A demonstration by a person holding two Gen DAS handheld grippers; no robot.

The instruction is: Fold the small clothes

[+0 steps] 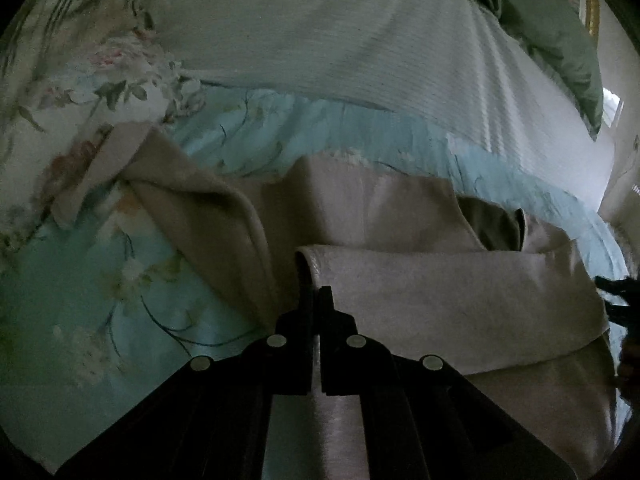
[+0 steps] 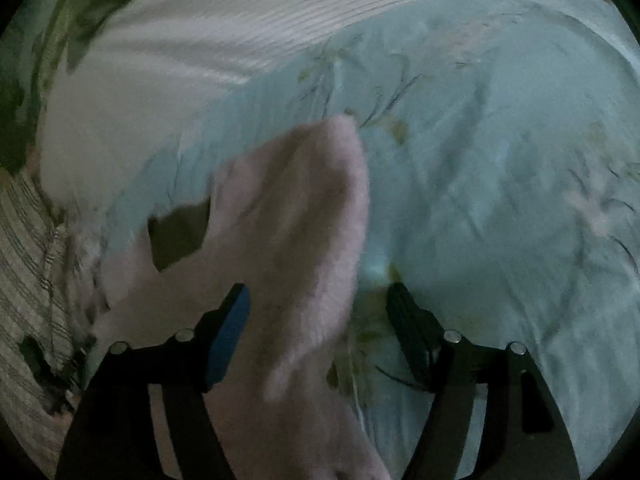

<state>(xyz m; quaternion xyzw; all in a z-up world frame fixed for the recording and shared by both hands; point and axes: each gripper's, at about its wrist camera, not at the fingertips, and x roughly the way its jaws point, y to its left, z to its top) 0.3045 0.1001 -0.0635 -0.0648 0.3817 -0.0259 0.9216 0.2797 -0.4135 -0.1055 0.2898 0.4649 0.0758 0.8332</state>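
Left-wrist view: left gripper [image 1: 318, 292] was clamped on the pink garment [image 1: 440, 300] over the quilt [image 1: 100, 280]; right gripper [image 2: 318, 300], blurred, apparently straddled it with jaws apart.

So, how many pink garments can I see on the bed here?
1. The pink garment lies on the floral bedcover, folded edge pinched in the left tool, and runs between the open right tool. Others may be hidden off-view.

Pale pink garment [image 1: 440, 292], seemingly; light-blue floral bedspread [image 2: 500, 200].
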